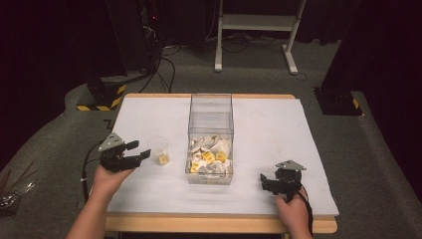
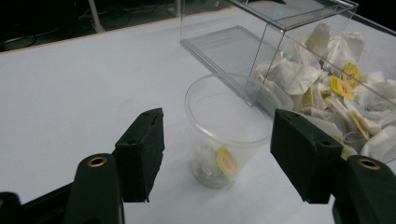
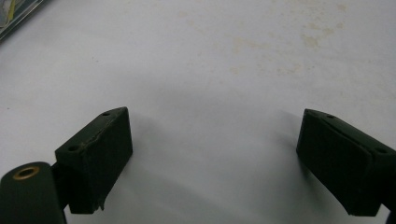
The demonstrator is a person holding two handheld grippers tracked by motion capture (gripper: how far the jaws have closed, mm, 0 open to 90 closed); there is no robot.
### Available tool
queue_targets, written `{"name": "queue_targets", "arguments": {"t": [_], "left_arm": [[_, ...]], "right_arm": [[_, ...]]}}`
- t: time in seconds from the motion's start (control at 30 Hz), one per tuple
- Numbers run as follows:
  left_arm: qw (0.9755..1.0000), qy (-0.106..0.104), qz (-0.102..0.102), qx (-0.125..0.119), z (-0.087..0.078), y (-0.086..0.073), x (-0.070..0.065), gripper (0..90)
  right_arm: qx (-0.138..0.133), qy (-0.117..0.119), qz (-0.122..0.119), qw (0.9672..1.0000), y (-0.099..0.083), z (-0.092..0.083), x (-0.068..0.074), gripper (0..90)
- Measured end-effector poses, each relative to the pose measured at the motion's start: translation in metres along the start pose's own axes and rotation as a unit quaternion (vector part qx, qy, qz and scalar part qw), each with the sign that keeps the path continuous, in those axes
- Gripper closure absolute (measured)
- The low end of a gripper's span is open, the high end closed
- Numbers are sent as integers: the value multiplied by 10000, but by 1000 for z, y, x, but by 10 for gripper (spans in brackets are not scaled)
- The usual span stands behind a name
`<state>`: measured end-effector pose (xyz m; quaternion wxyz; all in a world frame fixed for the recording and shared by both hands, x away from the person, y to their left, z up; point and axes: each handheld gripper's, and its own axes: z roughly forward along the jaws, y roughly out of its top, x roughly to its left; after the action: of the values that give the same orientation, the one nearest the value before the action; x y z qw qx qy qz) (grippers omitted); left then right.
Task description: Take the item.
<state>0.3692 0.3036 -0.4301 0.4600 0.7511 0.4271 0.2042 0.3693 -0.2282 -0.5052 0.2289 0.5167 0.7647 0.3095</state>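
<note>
Left tool (image 2: 217, 154) released, pads clear of plastic cup (image 2: 227, 126) with tea bag (image 2: 219, 161) inside, beside clear box (image 1: 211, 139) on bench (image 1: 278, 129). Right tool (image 3: 215, 161) released, resting. Probably next: fetching another bag from box.

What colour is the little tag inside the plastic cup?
Yellow with a red mark; the tag in the clear cup shows best in the left gripper view.

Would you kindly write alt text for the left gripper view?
The left gripper stands open before a clear plastic cup holding a tea bag on the white table. Right of the cup stands a clear box of tea bags.
</note>
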Motion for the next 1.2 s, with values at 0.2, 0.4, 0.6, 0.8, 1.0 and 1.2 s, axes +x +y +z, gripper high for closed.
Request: {"name": "queue_targets", "arguments": {"t": [0.2,0.4,0.6,0.8,1.0,1.2], "left_arm": [[9999,-10,-137,0,-9,-15,4,355],[9999,1,-128,62,-13,-25,7,355],[9995,24,-137,295,-12,-46,8,353],[9982,146,-97,572,-9,-70,8,335],[9948,363,61,950,-3,-87,8,290],[9927,481,248,1080,1,-89,3,247]], "right_arm": [[-15,-1,-14,10000,0,0,0,111],[-18,1,-18,10000,0,0,0,113],[-21,4,-22,10000,0,0,0,115],[-18,10,-32,10000,0,0,0,118],[-23,7,-26,10000,0,0,0,118],[-21,12,-22,10000,0,0,0,118]]}}
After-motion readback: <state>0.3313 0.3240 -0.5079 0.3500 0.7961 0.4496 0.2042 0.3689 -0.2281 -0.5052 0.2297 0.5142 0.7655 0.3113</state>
